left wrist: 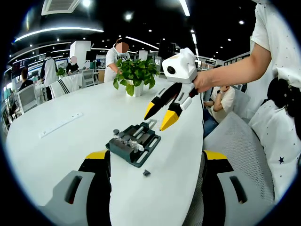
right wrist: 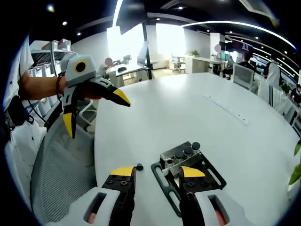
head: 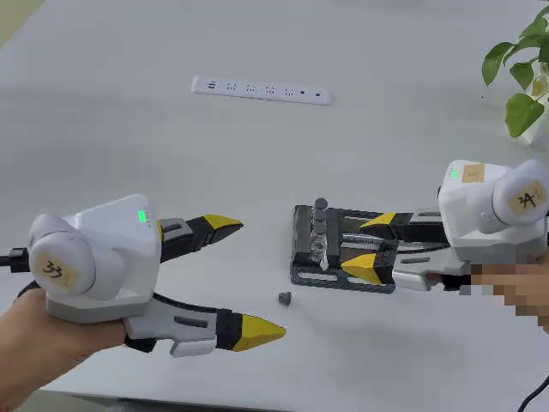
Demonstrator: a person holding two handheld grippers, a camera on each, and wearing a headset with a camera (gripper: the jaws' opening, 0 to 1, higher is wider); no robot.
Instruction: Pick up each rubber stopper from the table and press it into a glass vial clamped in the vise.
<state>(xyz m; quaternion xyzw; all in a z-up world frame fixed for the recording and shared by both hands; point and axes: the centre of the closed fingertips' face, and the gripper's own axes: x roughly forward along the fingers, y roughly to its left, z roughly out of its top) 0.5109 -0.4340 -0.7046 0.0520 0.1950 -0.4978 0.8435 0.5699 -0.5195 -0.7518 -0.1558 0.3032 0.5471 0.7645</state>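
The left gripper (head: pixel 244 276), a white-and-black hand-held tool with yellow-tipped jaws, was held over the broad white table (head: pixel 129 146) with its jaws spread wide and nothing between them. A small dark grey rubber stopper (head: pixel 284 299) was seen lying loose on the table, just beside the near edge of the black metal vise (head: pixel 326 276). A row of small glass vials (head: pixel 320 230) was clamped upright in the vise, and several were capped dark. The right gripper (head: pixel 373 246) was held raised above the screw end of the vise, jaws parted and empty. A long white power strip (head: pixel 262 90) and a green leafy plant (head: pixel 519 77) were set farther back.
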